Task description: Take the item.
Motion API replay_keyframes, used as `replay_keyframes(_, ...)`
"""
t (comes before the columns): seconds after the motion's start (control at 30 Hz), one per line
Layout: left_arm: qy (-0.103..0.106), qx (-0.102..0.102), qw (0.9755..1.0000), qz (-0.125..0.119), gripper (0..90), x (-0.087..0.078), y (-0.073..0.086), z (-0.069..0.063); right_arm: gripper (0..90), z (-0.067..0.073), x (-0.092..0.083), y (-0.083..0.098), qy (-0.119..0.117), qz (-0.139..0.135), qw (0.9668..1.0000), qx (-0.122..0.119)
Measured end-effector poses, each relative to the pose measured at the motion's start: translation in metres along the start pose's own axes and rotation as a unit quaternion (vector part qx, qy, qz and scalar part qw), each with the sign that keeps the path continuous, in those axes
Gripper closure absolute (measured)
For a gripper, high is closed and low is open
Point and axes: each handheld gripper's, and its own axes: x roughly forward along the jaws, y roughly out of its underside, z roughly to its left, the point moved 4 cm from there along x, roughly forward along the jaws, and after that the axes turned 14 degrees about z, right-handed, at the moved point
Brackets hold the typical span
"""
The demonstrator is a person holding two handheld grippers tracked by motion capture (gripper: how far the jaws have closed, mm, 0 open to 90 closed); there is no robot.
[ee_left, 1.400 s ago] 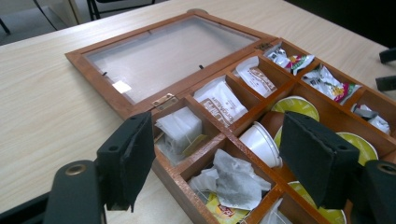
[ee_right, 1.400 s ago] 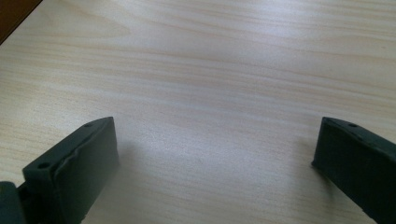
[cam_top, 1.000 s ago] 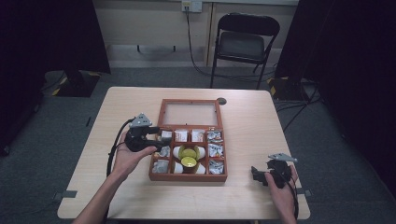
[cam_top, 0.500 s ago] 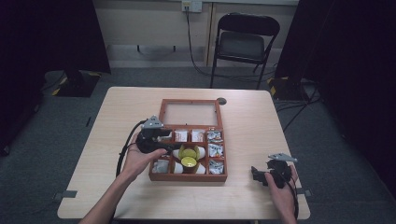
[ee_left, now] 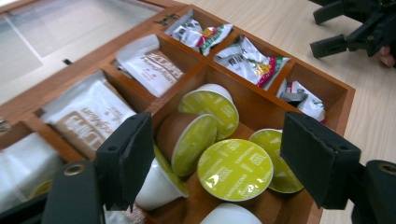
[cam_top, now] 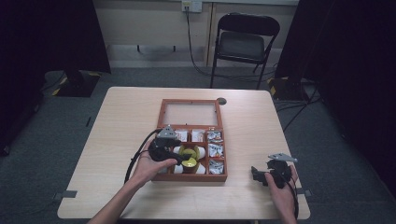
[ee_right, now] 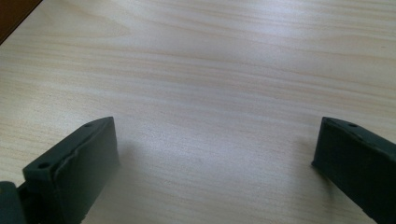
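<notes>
High view takes in the whole pale table (cam_top: 116, 140), with the wooden compartment box (cam_top: 164, 114) at its centre, glass lid laid open toward the top of the frame. Over the box's lower left sits the left gripper (cam_top: 180, 157); the right gripper (cam_top: 256, 174) rests well apart at lower right. Left gripper view adds what that height hides: green-lidded coffee capsules (ee_left: 235, 169) piled in the middle compartment at frame centre, sachets (ee_left: 152, 65) in the upper cells, and its jaws, having just narrowed slightly, standing apart above the capsules, touching none. Right gripper view shows its jaws spread over bare wood.
</notes>
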Motion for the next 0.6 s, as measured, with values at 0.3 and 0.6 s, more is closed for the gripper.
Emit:
replay_keyframes(0.3,-0.004,0.007,0.9996,0.025,28.9,0.013,0.005,0.0,0.0,0.0,0.0,0.0,0.0,0.0,1.0,0.0)
replay_keyframes(0.6,0.012,0.004,0.9991,0.04,30.3,0.022,0.007,-0.003,0.0,0.0,0.0,0.0,0.0,0.0,1.0,0.0)
